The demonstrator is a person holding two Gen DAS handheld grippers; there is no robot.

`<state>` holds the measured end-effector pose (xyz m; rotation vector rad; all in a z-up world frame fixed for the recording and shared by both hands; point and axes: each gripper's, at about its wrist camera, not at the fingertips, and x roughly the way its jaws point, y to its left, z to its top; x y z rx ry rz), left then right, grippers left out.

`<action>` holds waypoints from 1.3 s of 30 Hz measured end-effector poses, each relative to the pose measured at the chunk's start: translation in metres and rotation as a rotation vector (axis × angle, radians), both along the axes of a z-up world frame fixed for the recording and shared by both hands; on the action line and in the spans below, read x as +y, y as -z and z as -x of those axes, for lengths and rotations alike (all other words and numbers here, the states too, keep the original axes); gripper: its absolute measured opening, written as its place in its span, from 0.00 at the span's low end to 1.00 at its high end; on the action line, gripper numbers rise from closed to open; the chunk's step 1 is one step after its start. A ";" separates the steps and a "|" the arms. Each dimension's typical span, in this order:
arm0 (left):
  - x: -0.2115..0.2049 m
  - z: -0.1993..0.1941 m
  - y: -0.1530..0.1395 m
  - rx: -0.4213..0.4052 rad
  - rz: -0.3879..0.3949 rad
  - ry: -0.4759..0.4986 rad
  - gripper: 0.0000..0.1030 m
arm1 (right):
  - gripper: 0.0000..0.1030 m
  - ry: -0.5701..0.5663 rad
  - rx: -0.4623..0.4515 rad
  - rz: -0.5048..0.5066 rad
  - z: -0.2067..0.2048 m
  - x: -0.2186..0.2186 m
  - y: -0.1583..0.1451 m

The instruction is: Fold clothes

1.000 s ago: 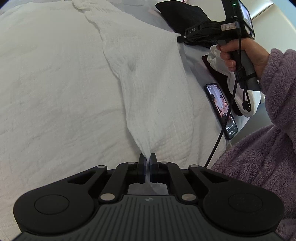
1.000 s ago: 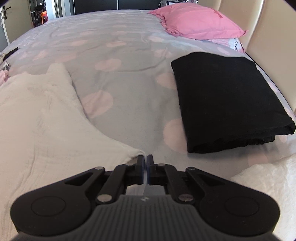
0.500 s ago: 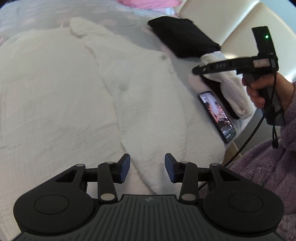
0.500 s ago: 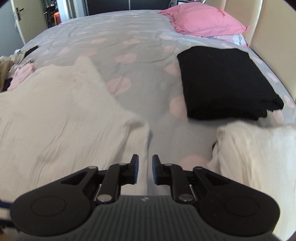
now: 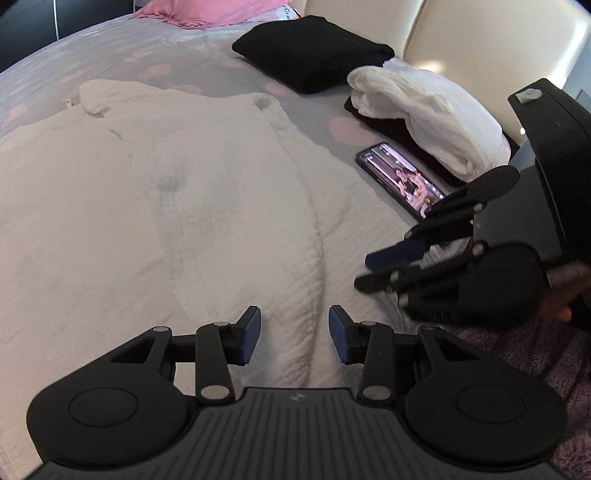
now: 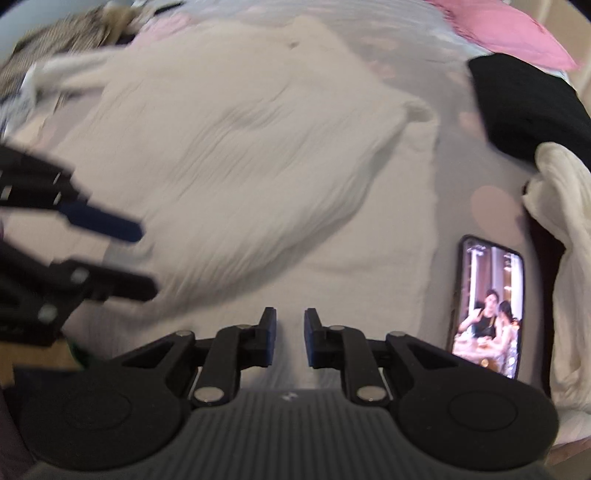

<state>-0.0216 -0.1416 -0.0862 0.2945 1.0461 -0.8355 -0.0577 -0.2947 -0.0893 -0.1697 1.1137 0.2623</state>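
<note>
White garment (image 5: 207,206) lies spread on the bed (image 5: 155,62), one side flap folded over its middle.
Left gripper (image 5: 294,334) and right gripper (image 6: 290,338) hover above its near edge, jaws parted and empty; a further fold would need a fresh grip there.

A bed (image 5: 207,62) covered by a pale grey sheet with pink dots is filling most of both views. A cream padded headboard (image 5: 461,40) is rising at 1 o'clock in the left wrist view, catching bright daylight. A pink pillow (image 5: 207,11) is lying at 12 o'clock against it. A dark wall or cupboard front (image 5: 33,26) is showing at 11 o'clock, beyond the bed.
</note>
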 end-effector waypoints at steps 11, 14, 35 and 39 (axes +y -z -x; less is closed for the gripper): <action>0.019 -0.032 0.016 0.155 0.106 -0.105 0.07 | 0.34 -0.091 0.003 0.063 0.002 0.018 0.008; 0.042 -0.054 0.005 0.234 0.228 -0.208 0.07 | 0.35 -0.101 -0.004 0.067 0.001 0.019 0.006; 0.116 -0.103 0.007 0.188 0.218 -0.515 0.29 | 0.36 -0.225 -0.166 0.110 -0.019 0.054 -0.013; 0.115 -0.091 0.003 0.122 0.174 -0.449 0.37 | 0.36 -0.324 -0.198 0.144 -0.021 0.075 -0.014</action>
